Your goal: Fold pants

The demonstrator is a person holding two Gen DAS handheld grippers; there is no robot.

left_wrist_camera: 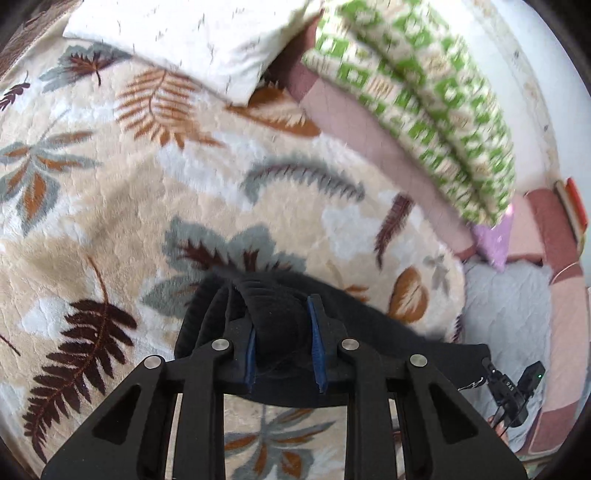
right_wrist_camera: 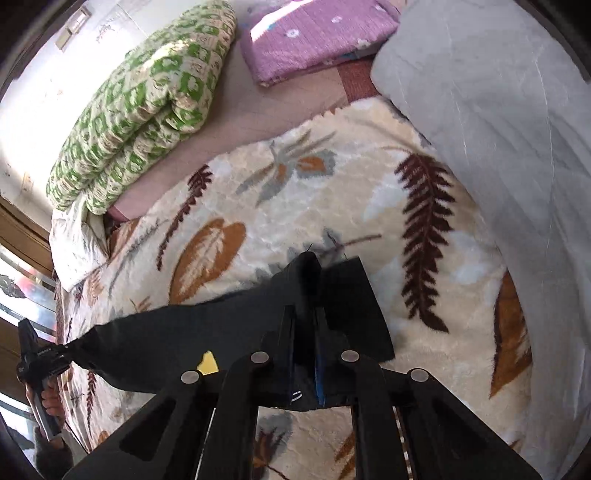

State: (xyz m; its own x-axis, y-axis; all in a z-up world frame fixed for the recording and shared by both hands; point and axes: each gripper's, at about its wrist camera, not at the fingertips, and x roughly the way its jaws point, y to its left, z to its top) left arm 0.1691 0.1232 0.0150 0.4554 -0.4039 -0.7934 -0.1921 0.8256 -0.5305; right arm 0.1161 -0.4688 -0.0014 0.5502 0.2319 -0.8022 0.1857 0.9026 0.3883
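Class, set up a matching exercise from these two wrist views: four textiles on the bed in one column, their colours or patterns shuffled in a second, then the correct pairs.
Things:
1. pants
2. rolled quilt
3. folded blanket
4. plush bedspread

Descriptions:
A. cream with brown and grey leaves
B. purple with small flowers
C. black
D. green-and-cream checks

Pairs: 1-C, 2-D, 3-B, 4-A

Black pants [right_wrist_camera: 207, 332] hang over the leaf-patterned plush blanket [right_wrist_camera: 332, 206] on the bed; a green-checked folded quilt [right_wrist_camera: 140, 110] lies far left, a grey blanket [right_wrist_camera: 498, 110] right.
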